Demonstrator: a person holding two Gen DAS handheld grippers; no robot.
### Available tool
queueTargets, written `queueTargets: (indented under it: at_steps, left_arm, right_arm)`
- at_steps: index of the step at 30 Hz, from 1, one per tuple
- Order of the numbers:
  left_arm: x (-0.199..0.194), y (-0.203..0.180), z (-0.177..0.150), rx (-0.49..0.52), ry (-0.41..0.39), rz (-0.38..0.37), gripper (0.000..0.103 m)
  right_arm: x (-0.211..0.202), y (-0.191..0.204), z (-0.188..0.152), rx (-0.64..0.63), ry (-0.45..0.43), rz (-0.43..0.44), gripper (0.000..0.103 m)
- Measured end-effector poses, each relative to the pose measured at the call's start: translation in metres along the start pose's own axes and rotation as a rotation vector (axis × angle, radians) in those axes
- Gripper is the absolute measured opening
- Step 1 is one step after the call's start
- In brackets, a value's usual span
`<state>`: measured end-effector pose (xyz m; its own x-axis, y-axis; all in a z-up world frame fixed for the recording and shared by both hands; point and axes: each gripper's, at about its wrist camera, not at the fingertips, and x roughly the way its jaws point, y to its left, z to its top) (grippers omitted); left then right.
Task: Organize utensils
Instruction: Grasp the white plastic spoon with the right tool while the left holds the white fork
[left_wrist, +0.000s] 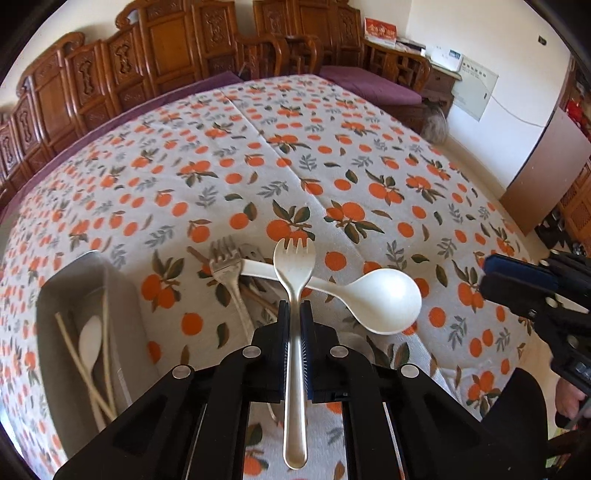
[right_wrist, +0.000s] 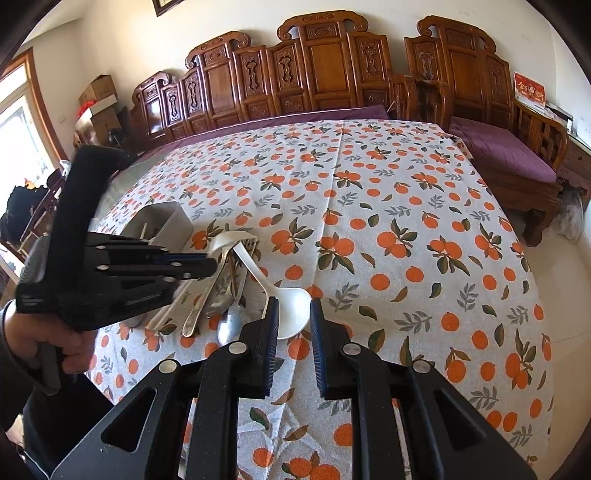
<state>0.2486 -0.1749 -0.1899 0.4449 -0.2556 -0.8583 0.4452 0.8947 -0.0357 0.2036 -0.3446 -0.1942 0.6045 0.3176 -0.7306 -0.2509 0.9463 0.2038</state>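
Observation:
My left gripper (left_wrist: 294, 314) is shut on a cream plastic fork (left_wrist: 294, 258), held above the utensil pile; it also shows at the left of the right wrist view (right_wrist: 207, 264). A white plastic spoon (left_wrist: 384, 301) lies on the cloth to the right, and a metal fork (left_wrist: 227, 264) to the left. A grey utensil box (left_wrist: 79, 317) at the left holds a white spoon and chopsticks. My right gripper (right_wrist: 293, 314) is open and empty, its fingers either side of the white spoon's bowl (right_wrist: 291, 314). Metal spoons (right_wrist: 231, 317) lie beside it.
The table wears an orange-print cloth (right_wrist: 388, 229). Carved wooden chairs (right_wrist: 325, 74) and a purple-cushioned bench (right_wrist: 506, 155) line the far side. The grey box also shows in the right wrist view (right_wrist: 166, 221).

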Motion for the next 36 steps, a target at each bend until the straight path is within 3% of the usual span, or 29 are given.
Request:
queueTargets:
  at_steps: [16,18,28,36]
  left_arm:
    - [-0.051,0.049,-0.036,-0.087,-0.113,-0.051,0.005]
    - [-0.057,0.056,-0.04,-0.09,-0.126,-0.061,0.005]
    - [-0.085,0.084,-0.048,-0.153,-0.206,-0.107,0.005]
    - [-0.086,0.096,-0.052,-0.17,-0.209,-0.118,0.005]
  right_arm:
    - [0.018,0.028,0.002,-0.077,0.002,-0.045,0.019]
    - [0.023,0.032,0.004,-0.08,0.006,-0.052,0.025]
    - [0.081,0.049,0.016,-0.142,0.07,-0.086,0.029]
    - [0.128,0.051,0.03,-0.173,0.139,-0.086,0.029]
